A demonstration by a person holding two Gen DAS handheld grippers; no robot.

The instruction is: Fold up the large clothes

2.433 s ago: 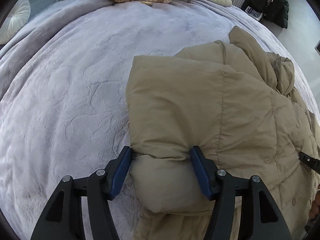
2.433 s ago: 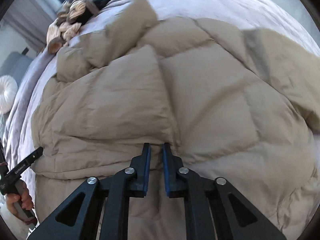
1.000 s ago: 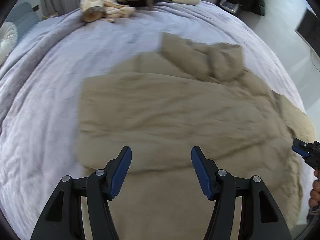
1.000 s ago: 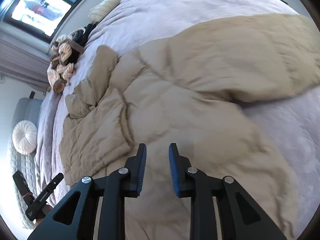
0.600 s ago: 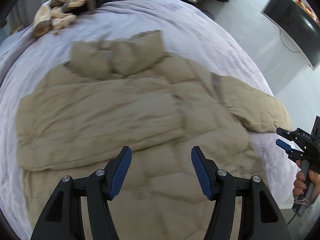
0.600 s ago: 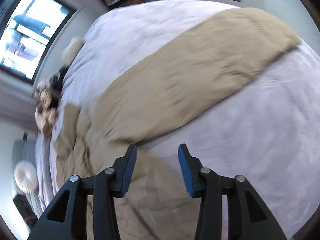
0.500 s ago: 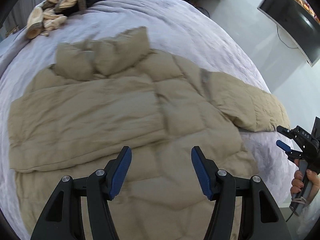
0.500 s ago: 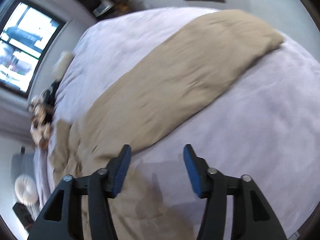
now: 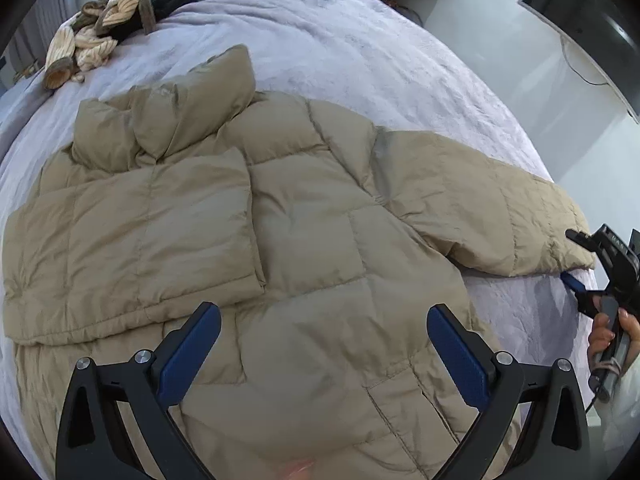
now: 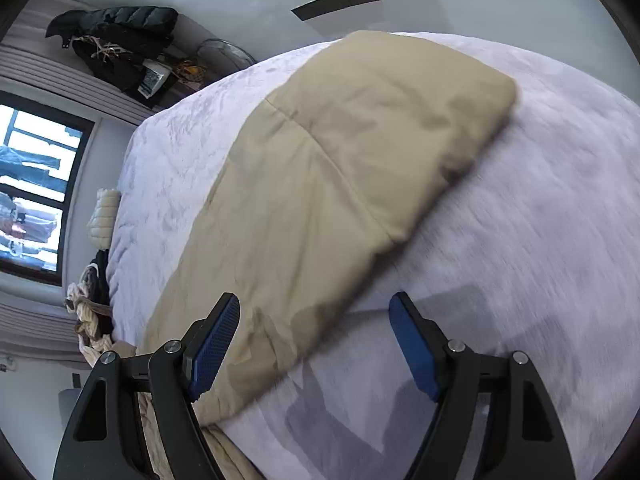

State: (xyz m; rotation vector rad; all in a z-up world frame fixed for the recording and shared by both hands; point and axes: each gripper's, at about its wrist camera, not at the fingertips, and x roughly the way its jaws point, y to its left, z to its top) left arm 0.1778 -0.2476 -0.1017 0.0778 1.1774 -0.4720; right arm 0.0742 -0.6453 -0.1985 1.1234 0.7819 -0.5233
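Left wrist view shows the tan quilted puffer jacket (image 9: 304, 216) spread on the lilac plush bedspread (image 9: 360, 52), one sleeve already folded across its front, the other sleeve (image 9: 500, 208) lying out to the side. The left gripper (image 9: 324, 352) hovers wide over the hem, its jaws just opened, nothing between them. The right gripper (image 10: 314, 344), jaws also just widened and empty, hangs by that outstretched sleeve (cuff nearest). Judged next: pinch the cuff and carry it across the body.

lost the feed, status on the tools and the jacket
Left tool open above tan puffer jacket. Right tool open near its spread sleeve. One sleeve folded in. Nothing blocking.
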